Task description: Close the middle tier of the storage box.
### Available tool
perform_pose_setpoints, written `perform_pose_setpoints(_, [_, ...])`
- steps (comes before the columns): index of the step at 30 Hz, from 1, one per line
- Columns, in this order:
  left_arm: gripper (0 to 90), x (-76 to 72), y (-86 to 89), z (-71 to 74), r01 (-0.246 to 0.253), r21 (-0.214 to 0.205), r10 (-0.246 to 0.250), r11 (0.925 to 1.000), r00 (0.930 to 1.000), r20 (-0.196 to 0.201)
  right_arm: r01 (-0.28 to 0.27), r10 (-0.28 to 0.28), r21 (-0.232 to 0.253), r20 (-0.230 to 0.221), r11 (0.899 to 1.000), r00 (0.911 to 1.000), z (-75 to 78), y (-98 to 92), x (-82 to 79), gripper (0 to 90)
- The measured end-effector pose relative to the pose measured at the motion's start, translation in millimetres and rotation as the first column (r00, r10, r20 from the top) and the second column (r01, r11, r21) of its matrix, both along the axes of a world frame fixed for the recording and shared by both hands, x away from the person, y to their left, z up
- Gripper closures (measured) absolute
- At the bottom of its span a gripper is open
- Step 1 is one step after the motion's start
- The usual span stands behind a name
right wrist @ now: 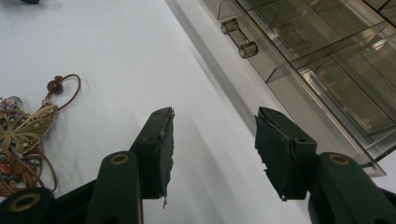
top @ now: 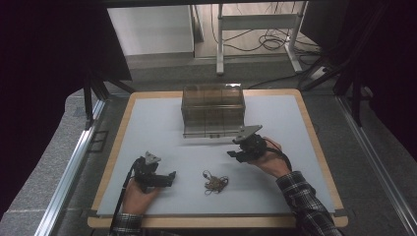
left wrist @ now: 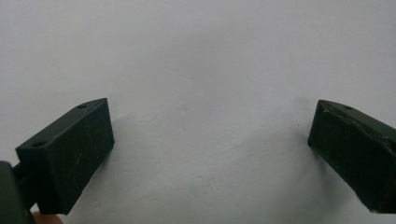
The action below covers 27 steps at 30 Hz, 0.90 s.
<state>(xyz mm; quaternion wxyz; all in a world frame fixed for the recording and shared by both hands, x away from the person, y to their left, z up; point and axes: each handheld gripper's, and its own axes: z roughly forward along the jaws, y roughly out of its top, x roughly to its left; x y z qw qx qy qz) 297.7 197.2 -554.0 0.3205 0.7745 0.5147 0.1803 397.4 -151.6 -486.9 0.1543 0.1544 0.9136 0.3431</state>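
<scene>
While resting on the pale counter [top: 162, 123], left tongs [top: 169, 177] spread wide, nothing between them. Right tongs [top: 235, 155] parted too, gripping nothing, hovering just in front of the smoky clear drawer box [top: 213, 110] and its small handle [right wrist: 239, 38]. Between both, near the front edge, lies the beaded cord bracelet [top: 215, 183] with its brass butterfly charm [right wrist: 25, 128], untouched.

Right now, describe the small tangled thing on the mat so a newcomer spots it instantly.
On the grey mat, look near the front edge, between the two grippers and in front of the smoky clear drawer box. The bracelet lies there: brown cord, beads and a brass butterfly charm, the only loose item.
</scene>
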Motion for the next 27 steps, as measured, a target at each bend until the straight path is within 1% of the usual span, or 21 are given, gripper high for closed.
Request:
perform_pose_setpoints(3, [0.7, 0.0, 0.0, 0.0, 0.000, 0.000, 0.000, 1.0000, 1.0000, 0.000, 0.004, -0.004, 0.008, 0.001, 1.000, 1.0000, -0.3, -1.5, -1.0, 46.0])
perform_pose_setpoints(7, [0.7, 0.0, 0.0, 0.0, 0.000, 0.000, 0.000, 1.0000, 1.0000, 0.000, 0.013, -0.013, 0.017, -0.020, 1.000, 0.9997, -0.2, -3.8, -3.5, 45.9])
perform_pose_setpoints(12, [0.7, 0.0, 0.0, 0.0, 0.000, 0.000, 0.000, 1.0000, 1.0000, 0.000, 0.018, -0.017, 0.029, -0.036, 0.999, 0.9992, -1.3, -2.9, -6.9, 42.0])
perform_pose_setpoints(18, [0.7, 0.0, 0.0, 0.0, 0.000, 0.000, 0.000, 1.0000, 1.0000, 0.000, 0.011, -0.010, 0.025, -0.032, 1.000, 0.9994, -1.6, 2.1, -11.4, 37.4])
perform_pose_setpoints(21, [0.7, 0.2, 0.2, 0.0, 0.002, 0.002, -0.002, 1.0000, 1.0000, 0.001, 0.012, -0.010, 0.037, -0.033, 0.999, 0.9994, -0.5, 3.3, -14.0, 37.3])
perform_pose_setpoints(27, [0.8, 0.2, 0.2, 0.0, 0.002, 0.003, -0.002, 1.0000, 1.0000, 0.002, -0.013, 0.014, 0.041, -0.041, 0.999, 0.9991, 0.8, 7.3, -21.8, 37.4])
